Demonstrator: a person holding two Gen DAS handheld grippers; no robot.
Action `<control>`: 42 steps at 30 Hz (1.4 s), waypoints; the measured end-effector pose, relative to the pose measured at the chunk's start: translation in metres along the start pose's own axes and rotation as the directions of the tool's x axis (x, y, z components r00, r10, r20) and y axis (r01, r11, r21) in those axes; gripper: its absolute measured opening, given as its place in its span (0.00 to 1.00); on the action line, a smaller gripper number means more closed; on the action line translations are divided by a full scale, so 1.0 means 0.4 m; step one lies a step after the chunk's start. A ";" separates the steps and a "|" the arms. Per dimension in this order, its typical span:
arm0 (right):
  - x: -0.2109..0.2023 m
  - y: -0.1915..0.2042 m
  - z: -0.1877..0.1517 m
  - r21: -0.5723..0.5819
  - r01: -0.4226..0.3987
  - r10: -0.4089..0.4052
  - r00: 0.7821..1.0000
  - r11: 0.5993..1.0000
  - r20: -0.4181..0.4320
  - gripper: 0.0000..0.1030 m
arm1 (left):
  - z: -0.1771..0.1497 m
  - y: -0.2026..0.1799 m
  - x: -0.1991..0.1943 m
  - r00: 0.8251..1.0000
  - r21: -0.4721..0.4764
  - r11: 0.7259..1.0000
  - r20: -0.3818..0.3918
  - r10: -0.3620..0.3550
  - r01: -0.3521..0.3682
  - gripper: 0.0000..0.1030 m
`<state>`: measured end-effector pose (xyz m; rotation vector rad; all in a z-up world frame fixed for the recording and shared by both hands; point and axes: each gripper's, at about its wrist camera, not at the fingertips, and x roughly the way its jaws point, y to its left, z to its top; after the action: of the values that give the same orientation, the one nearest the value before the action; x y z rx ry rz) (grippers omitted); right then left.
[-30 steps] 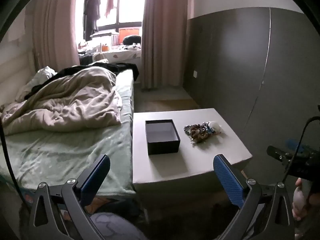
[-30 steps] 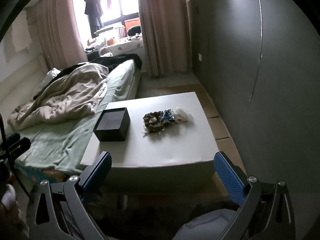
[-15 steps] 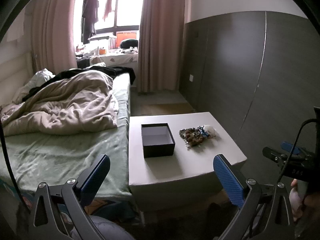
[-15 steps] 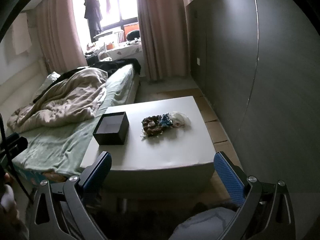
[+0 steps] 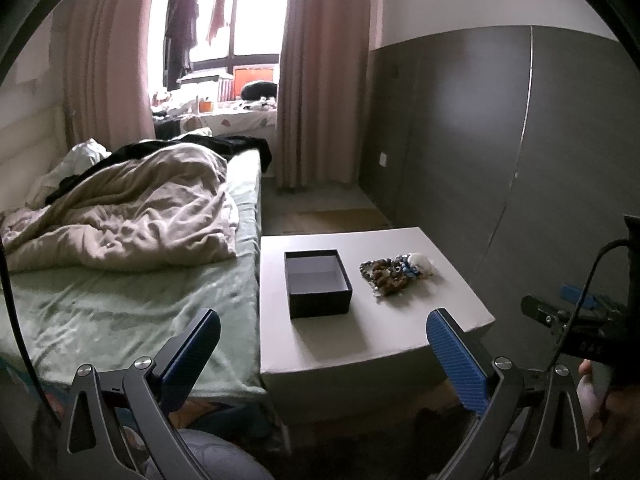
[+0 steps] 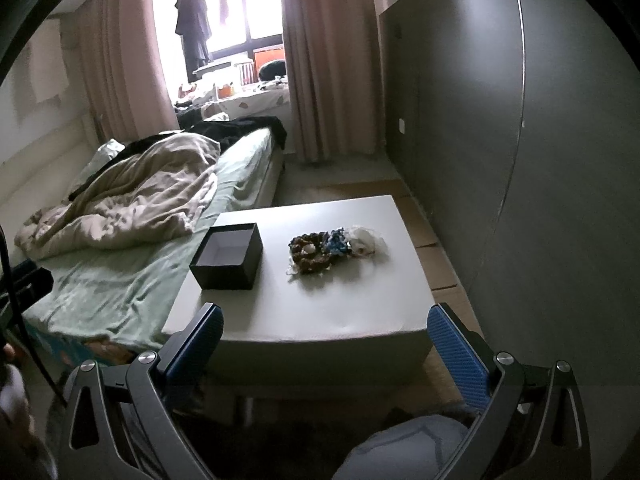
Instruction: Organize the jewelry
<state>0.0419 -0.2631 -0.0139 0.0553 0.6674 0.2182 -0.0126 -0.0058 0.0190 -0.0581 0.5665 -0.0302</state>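
Both grippers hang short of the counter's near edge with jaws spread wide and nothing between them: the left gripper (image 5: 323,342) and the right gripper (image 6: 326,338). On the white counter (image 6: 340,312) a black open box (image 6: 228,256) sits toward 10 o'clock, and just beside it, toward 1 o'clock, lies a heap of beaded jewelry (image 6: 334,246), apart from the box. At 9 o'clock the bed (image 5: 120,304) adjoins the counter.

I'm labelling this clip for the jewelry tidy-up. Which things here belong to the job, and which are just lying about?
Job:
- pile of jewelry
- open black box
- white table
- left gripper, open
- right gripper, open

Lying about:
- bed
- blanket
- curtains
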 end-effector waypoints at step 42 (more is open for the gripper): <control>-0.041 0.009 0.003 0.000 -0.020 0.020 0.999 1.000 0.036 1.00 | 0.004 -0.046 -0.018 1.000 0.014 1.000 0.013 -0.019 0.019 1.00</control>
<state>0.0294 -0.2630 -0.0026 0.0661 0.6311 0.2358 -0.0179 -0.0240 0.0254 -0.0503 0.5530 -0.0522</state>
